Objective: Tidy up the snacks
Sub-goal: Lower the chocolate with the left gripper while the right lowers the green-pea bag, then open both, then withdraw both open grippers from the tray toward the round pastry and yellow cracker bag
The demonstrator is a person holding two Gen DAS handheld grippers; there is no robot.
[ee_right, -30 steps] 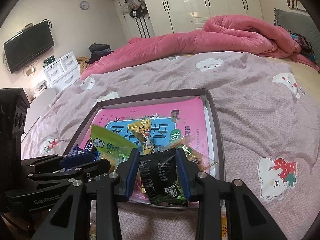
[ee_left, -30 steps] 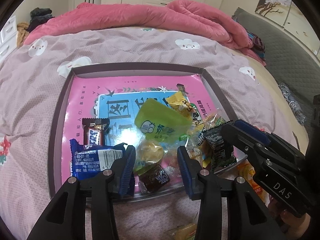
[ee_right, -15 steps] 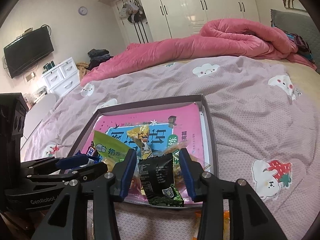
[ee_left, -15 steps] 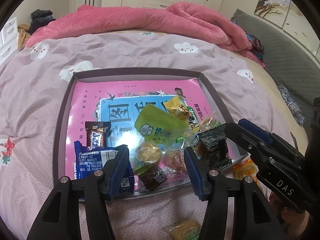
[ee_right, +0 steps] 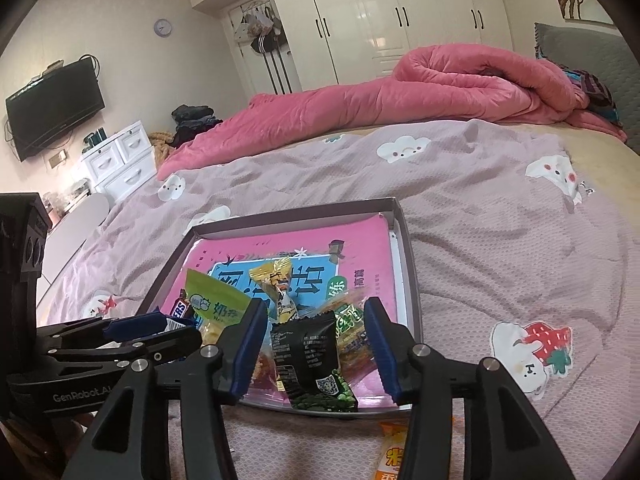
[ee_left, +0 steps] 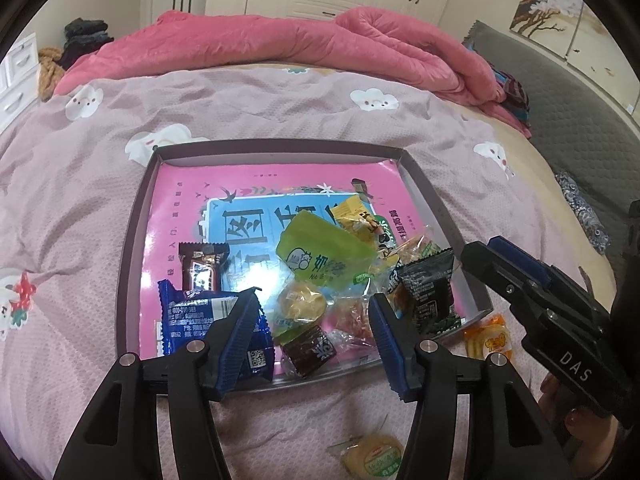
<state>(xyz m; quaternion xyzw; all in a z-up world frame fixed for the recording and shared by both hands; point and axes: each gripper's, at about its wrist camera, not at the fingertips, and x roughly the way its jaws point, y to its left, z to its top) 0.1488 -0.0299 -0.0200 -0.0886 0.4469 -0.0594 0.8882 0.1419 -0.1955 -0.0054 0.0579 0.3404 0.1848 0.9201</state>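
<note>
Bed: tray [ee_left: 136, 248] unmoved; black packet [ee_right: 308, 356] released.

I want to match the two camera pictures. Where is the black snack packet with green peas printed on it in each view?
Left wrist view: the black snack packet with green peas lies at the tray's near right corner, right of the left gripper.
Right wrist view: the same packet lies low in the centre, between the open fingers of the right gripper.
Shared landmark: the lime-green pouch in the shallow grey tray.
</note>
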